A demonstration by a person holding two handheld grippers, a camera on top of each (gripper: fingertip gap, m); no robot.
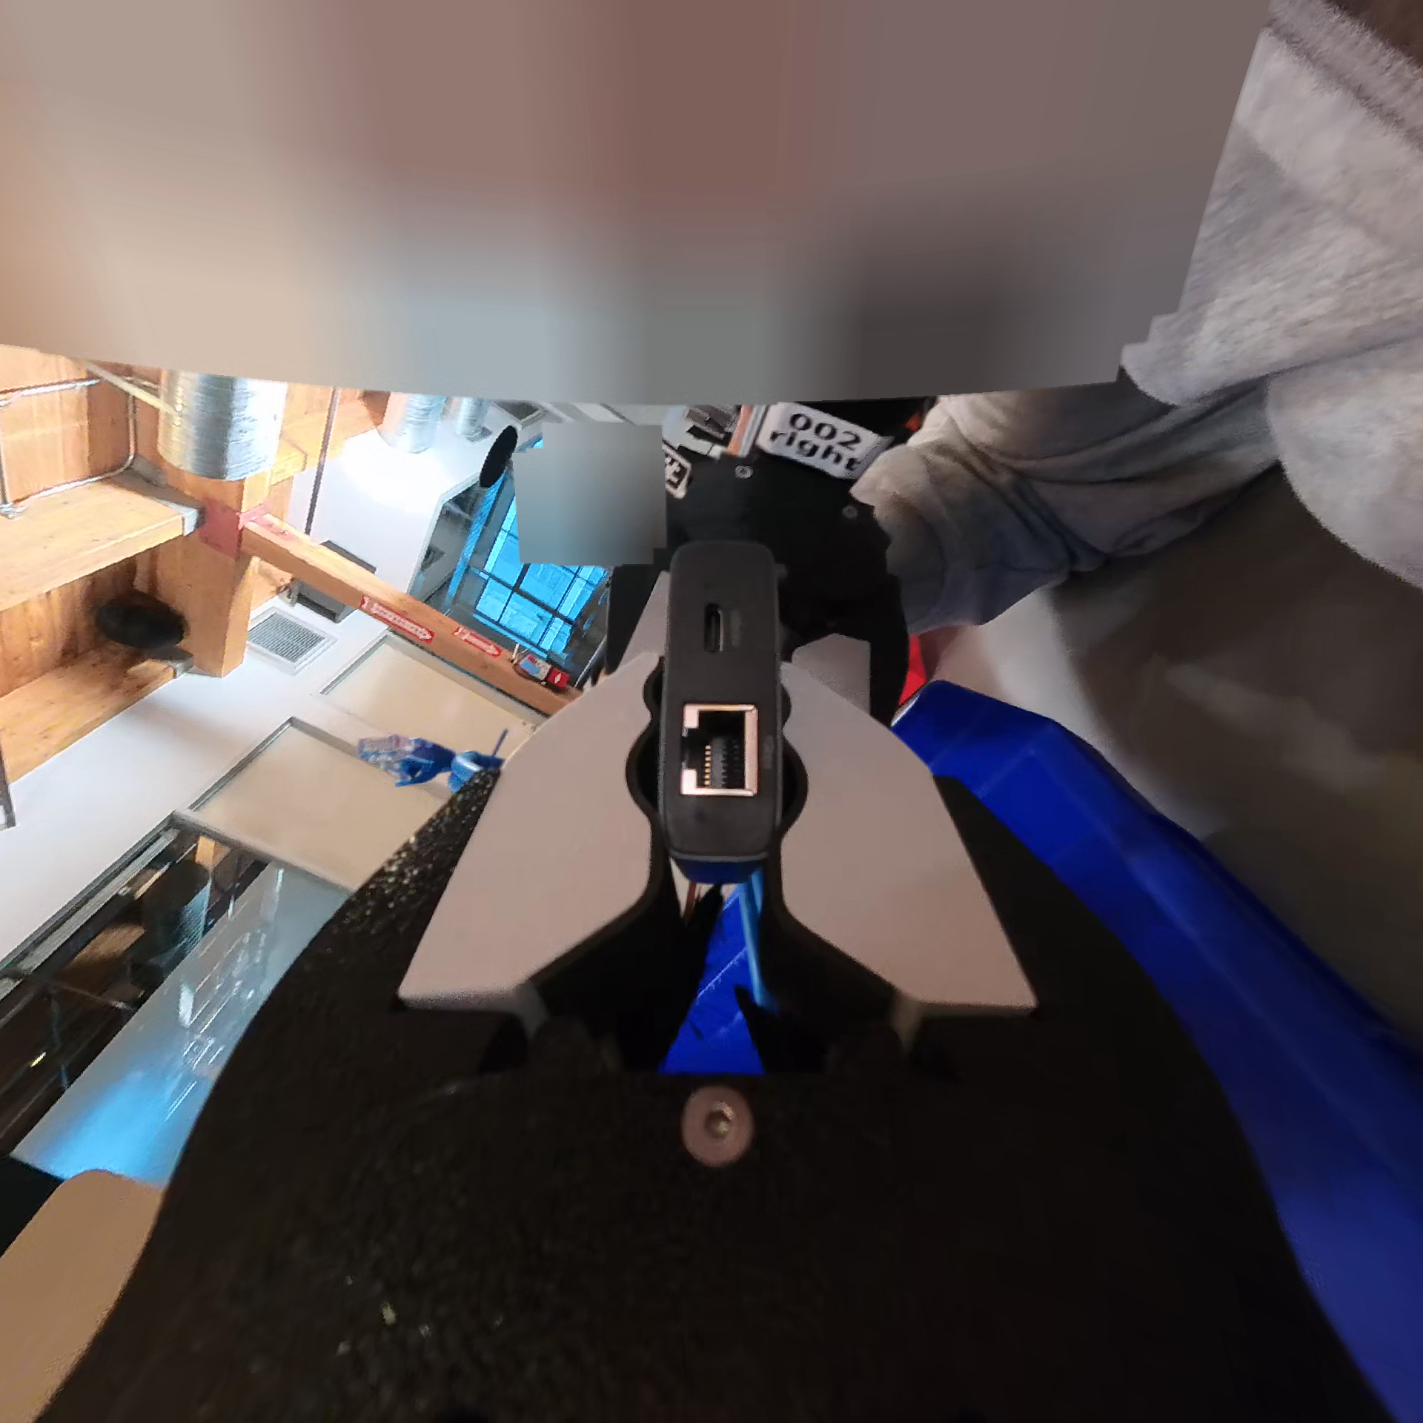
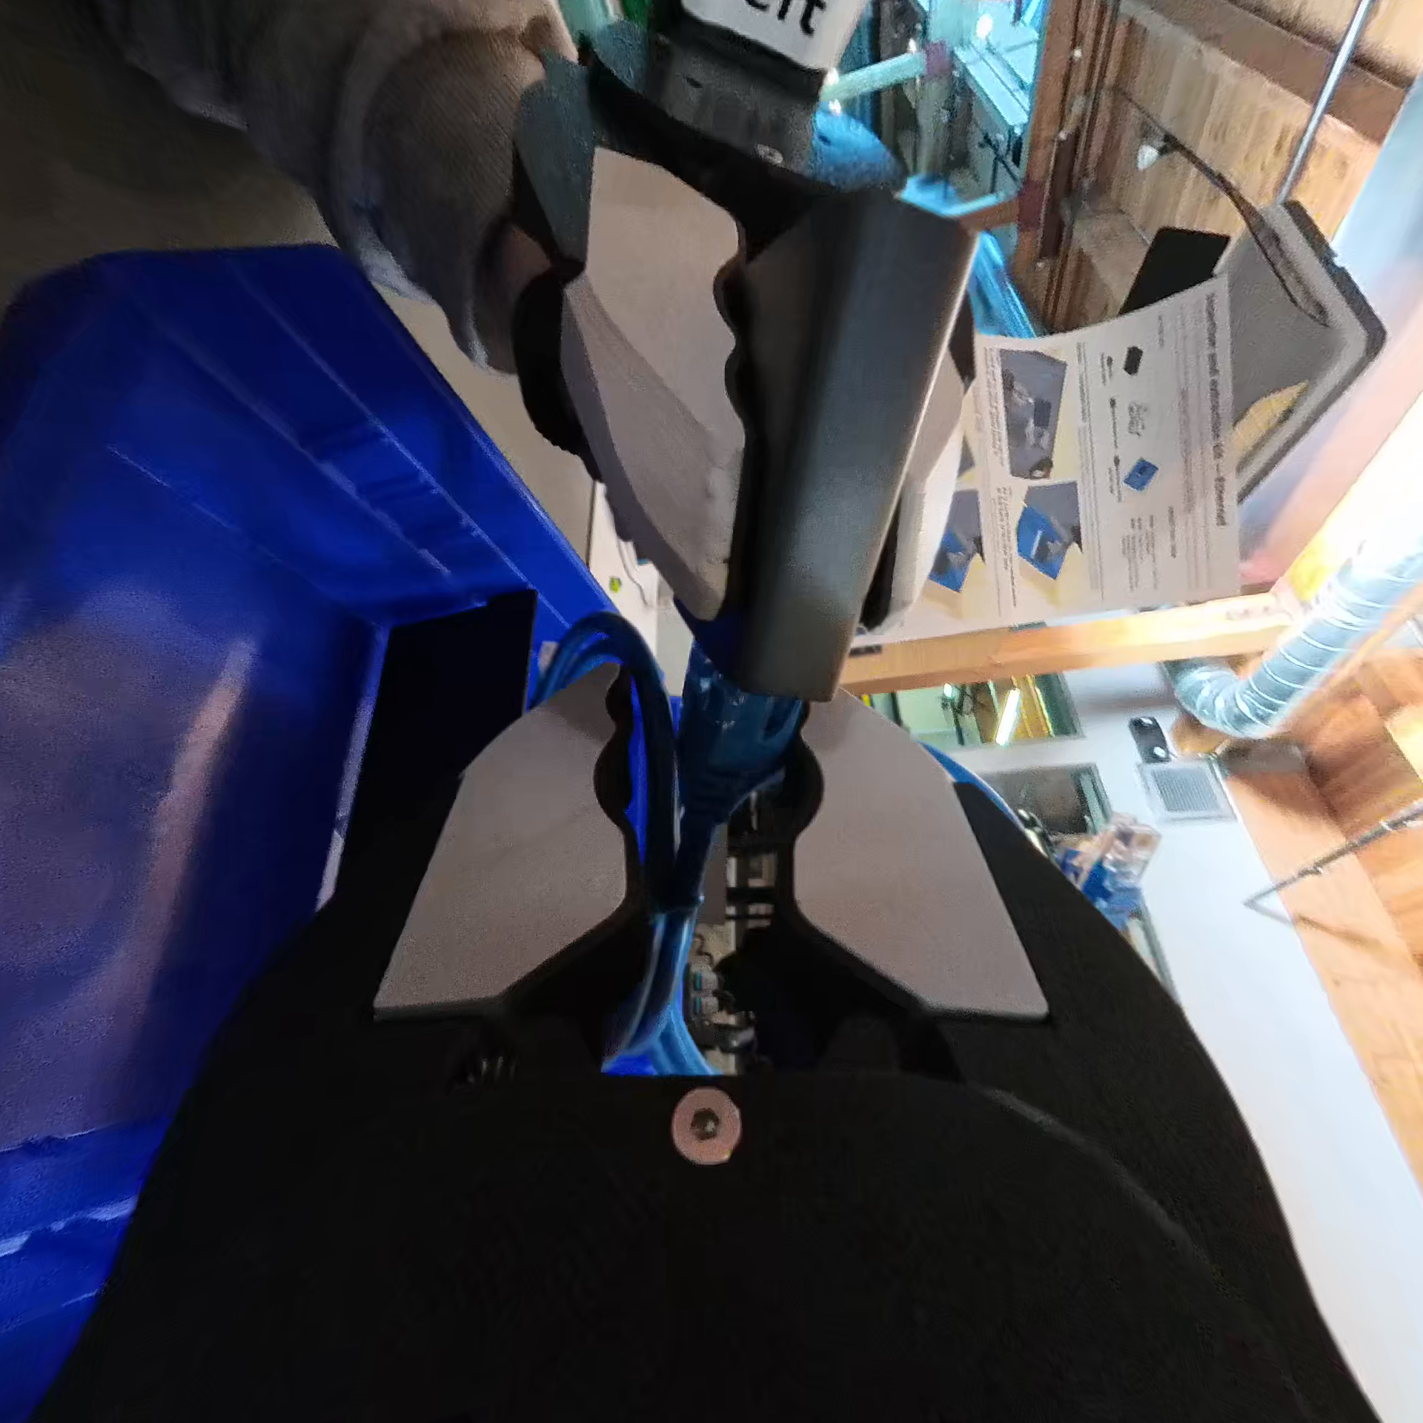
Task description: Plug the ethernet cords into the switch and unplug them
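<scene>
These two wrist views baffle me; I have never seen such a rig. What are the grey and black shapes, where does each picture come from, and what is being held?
Nothing here is a robot arm: a person holds a hand-held two-finger gripper in each hand, and a wide-angle camera on each looks forward along its fingers. The grey wedges on black mounts are those fingers.

In the left wrist view, the left gripper is shut on a small black adapter, whose network socket faces the camera. Behind it is the right gripper, held by a hand in a grey sleeve.

In the right wrist view, the right gripper is shut on the plug end of a blue cable, which loops back between its fingers. The left gripper hangs just above the plug.

A blue plastic bin lies beside both. A printed sheet hangs in the background. No work surface is clearly visible.
</scene>
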